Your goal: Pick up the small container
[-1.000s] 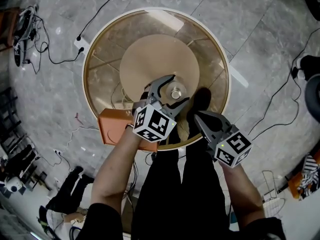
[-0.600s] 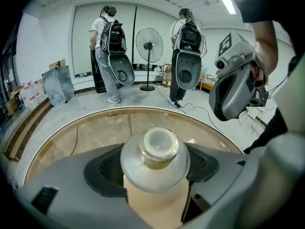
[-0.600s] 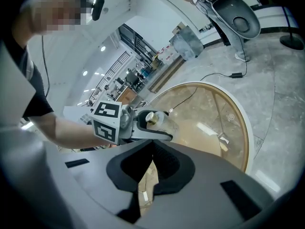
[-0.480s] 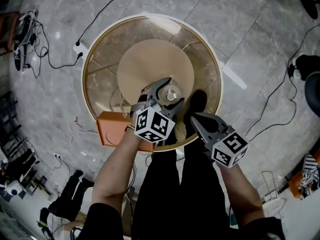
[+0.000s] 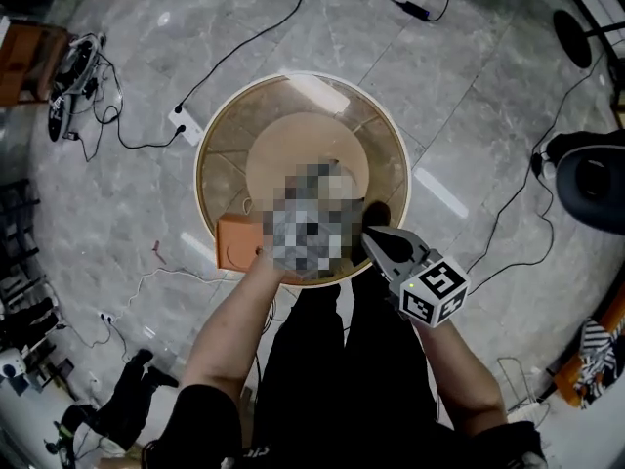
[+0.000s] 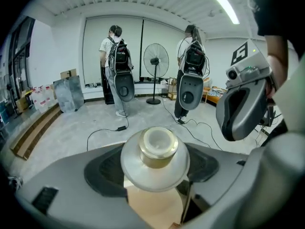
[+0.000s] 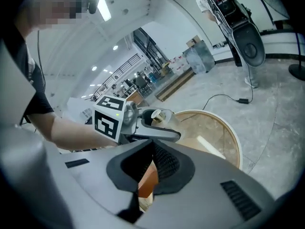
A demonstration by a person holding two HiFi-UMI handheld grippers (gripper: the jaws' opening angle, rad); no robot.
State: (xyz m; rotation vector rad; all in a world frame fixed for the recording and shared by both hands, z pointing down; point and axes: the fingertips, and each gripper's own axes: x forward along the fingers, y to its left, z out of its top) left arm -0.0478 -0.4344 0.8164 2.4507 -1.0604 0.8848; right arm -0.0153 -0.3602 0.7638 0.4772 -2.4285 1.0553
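The small container (image 6: 155, 151), a pale rounded jar with a brass-coloured neck, sits between the dark pads of my left gripper (image 6: 155, 170). The jaws have just closed in a little on it and hold it up in the air. In the right gripper view the same jar (image 7: 156, 116) shows in the left gripper (image 7: 153, 124), beside its marker cube, above the round table (image 7: 228, 132). In the head view a mosaic patch hides the left gripper (image 5: 308, 225). My right gripper (image 5: 373, 239) hangs just right of it, shut and holding nothing; its tips (image 7: 151, 146) meet.
The round glass-topped table (image 5: 210, 154) with a wooden rim stands far below. An orange box (image 5: 237, 244) sits at its near left edge. Cables and a power strip (image 5: 181, 117) lie on the grey floor. Two people with backpacks (image 6: 116, 56) and a fan (image 6: 156, 63) stand far off.
Both grippers have risen well above the table, the left one carrying the jar up off the tan disc. The table looks smaller and farther away.
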